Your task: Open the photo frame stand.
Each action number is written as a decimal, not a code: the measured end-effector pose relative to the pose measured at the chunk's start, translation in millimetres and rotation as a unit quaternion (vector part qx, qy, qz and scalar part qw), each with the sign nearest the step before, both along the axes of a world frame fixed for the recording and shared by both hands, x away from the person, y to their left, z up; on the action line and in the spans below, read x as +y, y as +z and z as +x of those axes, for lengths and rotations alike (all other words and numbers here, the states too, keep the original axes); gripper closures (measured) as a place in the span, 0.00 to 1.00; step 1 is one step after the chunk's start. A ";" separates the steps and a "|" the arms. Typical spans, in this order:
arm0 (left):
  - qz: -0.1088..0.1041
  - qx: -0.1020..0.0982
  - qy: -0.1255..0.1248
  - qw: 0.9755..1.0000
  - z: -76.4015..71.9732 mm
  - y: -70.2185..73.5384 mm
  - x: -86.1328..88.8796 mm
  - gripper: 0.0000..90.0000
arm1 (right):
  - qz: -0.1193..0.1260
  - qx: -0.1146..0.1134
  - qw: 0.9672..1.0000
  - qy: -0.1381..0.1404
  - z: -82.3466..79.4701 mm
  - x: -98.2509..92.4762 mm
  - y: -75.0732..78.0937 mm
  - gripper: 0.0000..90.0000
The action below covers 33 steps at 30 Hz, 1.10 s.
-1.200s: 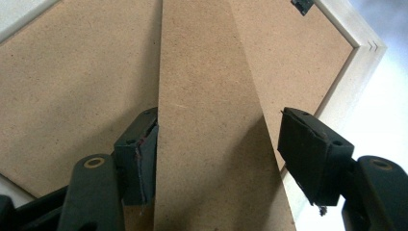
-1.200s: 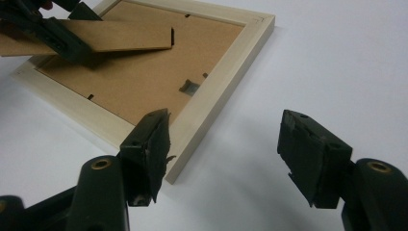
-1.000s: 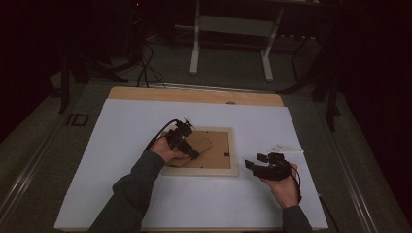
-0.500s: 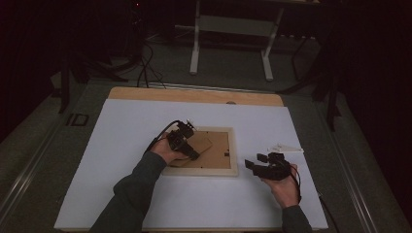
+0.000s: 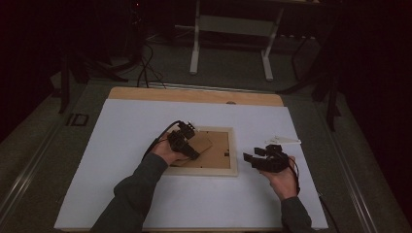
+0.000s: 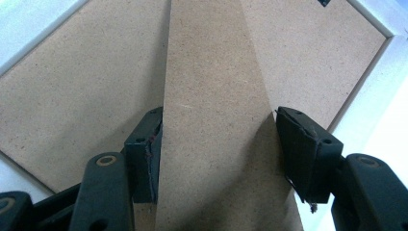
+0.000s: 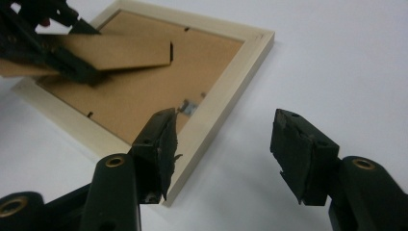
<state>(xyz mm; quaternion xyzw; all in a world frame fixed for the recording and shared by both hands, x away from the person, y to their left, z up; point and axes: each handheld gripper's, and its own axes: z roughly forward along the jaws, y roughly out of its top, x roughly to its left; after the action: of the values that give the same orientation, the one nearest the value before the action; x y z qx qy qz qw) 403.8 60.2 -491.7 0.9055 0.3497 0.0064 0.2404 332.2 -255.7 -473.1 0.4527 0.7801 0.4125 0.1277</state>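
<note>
A pale wooden picture frame (image 5: 204, 171) lies face down on the white table cover, its brown backboard (image 5: 221, 153) up. My left gripper (image 5: 190, 148) is shut on the backboard's brown stand flap (image 6: 207, 57), with a pad on each side edge. In the right gripper view the stand flap (image 7: 120, 50) is lifted off the backboard in the left gripper (image 7: 72, 48). My right gripper (image 7: 224, 115) hovers open just right of the frame (image 7: 243, 62). Its jaws have just been closing a little, with nothing between them but the table. From above, the right gripper (image 5: 251, 155) points left at the frame.
A white cover (image 5: 121, 145) spreads over the table, whose wooden edge (image 5: 194, 94) shows at the back. A small white piece (image 5: 284, 141) lies behind my right gripper. A metal clip (image 7: 187, 107) sits on the backboard by the frame's rail. White desk legs (image 5: 195, 48) stand on the floor beyond.
The right gripper's jaws look slightly narrower than before. Both hands stay about where they were, and the left gripper keeps its hold on the stand flap.
</note>
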 end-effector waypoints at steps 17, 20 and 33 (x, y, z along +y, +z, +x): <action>0.006 -0.020 0.002 1.000 -5.1 1.2 -2.4 0.44 | -0.011 -0.009 1.000 -0.004 21.2 -0.8 19.2 0.49; 0.008 -0.025 0.002 1.000 -7.1 2.9 -2.9 0.44 | -0.011 -0.008 1.000 -0.003 25.4 0.2 22.0 0.50; 0.014 -0.050 0.003 0.999 -14.8 6.3 -4.5 0.44 | -0.025 -0.002 1.000 0.005 36.5 6.3 25.8 0.52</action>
<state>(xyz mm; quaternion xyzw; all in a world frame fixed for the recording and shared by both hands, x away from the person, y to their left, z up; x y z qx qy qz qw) 389.0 55.7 -485.4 0.9063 0.3396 0.0572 0.2449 368.7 -249.4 -447.3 0.4445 0.7921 0.3949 0.1385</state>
